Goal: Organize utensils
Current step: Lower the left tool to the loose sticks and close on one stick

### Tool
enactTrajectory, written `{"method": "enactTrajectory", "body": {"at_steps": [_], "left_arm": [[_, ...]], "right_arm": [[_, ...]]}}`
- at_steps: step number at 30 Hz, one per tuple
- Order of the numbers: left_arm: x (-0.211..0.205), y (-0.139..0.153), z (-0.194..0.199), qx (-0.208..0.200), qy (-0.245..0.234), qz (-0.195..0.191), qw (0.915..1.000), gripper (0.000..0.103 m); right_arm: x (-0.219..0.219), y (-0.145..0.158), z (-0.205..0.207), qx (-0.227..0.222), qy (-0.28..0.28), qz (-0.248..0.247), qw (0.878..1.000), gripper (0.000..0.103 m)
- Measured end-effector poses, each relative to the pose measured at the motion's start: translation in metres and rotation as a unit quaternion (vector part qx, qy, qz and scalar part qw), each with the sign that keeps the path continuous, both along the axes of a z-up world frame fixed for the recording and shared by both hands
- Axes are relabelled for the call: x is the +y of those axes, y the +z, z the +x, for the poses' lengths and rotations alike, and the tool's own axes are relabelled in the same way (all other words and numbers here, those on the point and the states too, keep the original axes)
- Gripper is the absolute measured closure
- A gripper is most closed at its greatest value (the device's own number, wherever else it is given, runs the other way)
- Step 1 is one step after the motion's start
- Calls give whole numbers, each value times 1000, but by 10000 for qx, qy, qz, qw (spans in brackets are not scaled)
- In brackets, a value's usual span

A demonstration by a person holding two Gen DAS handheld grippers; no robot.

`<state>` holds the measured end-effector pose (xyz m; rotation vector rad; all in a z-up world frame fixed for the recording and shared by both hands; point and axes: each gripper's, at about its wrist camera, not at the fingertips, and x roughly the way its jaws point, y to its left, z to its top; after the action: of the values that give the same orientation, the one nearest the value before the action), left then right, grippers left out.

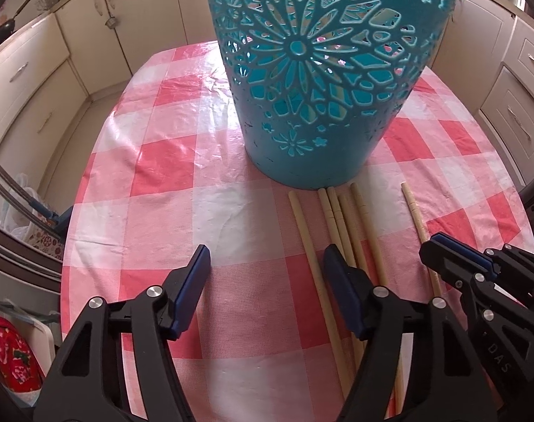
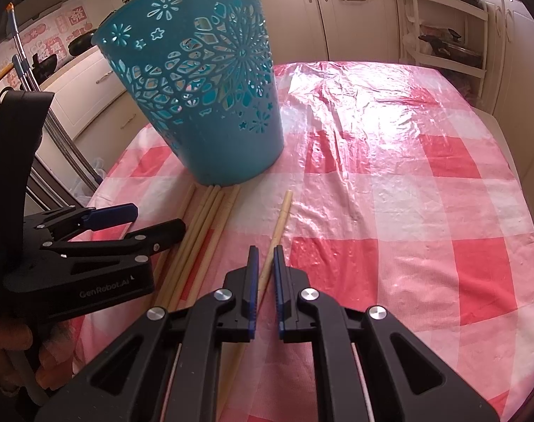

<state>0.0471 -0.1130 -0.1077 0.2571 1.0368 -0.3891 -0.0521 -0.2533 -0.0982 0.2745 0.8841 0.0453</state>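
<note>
Several wooden chopsticks (image 1: 341, 225) lie side by side on the red-and-white checked tablecloth, their far ends against the base of a teal cut-out basket (image 1: 316, 70). One chopstick (image 1: 416, 214) lies apart to the right. My left gripper (image 1: 267, 263) is open and empty, low over the cloth just left of the bundle. In the right wrist view, my right gripper (image 2: 266, 256) has its jaws narrowed around the single chopstick (image 2: 279, 218), which runs between the pads; a small gap shows. The bundle (image 2: 200, 225) and basket (image 2: 203, 84) lie to its left.
The left gripper (image 2: 133, 225) shows at the left of the right wrist view; the right gripper (image 1: 478, 267) shows at the right of the left wrist view. Cream kitchen cabinets (image 1: 38, 81) surround the table. The tablecloth (image 2: 407, 183) stretches right of the basket.
</note>
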Motion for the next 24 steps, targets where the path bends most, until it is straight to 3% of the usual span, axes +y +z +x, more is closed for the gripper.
{"method": "enactTrajectory", "body": {"at_steps": [7,9,14,16,24], "left_arm": [[-2,2,-5,11,-38,-23,10000,45],[-4,3,-7,3,-91,-40,10000,53],[-7,6,-10,32,-186,-116,9998,89],[-6,7,-10,85,-179,-169,9997,95],[-3,6,-6,278,-241,-297,9989,98]], "right_arm": [[0,-1,0,-27,-12,-15,10000,94],[-1,-1,1,-37,-20,-9,10000,94],[-2,-1,2,-48,-26,-10,10000,94],[-2,-1,3,-47,-24,-10,10000,94],[-1,-1,3,-47,-27,-7,10000,93]]}}
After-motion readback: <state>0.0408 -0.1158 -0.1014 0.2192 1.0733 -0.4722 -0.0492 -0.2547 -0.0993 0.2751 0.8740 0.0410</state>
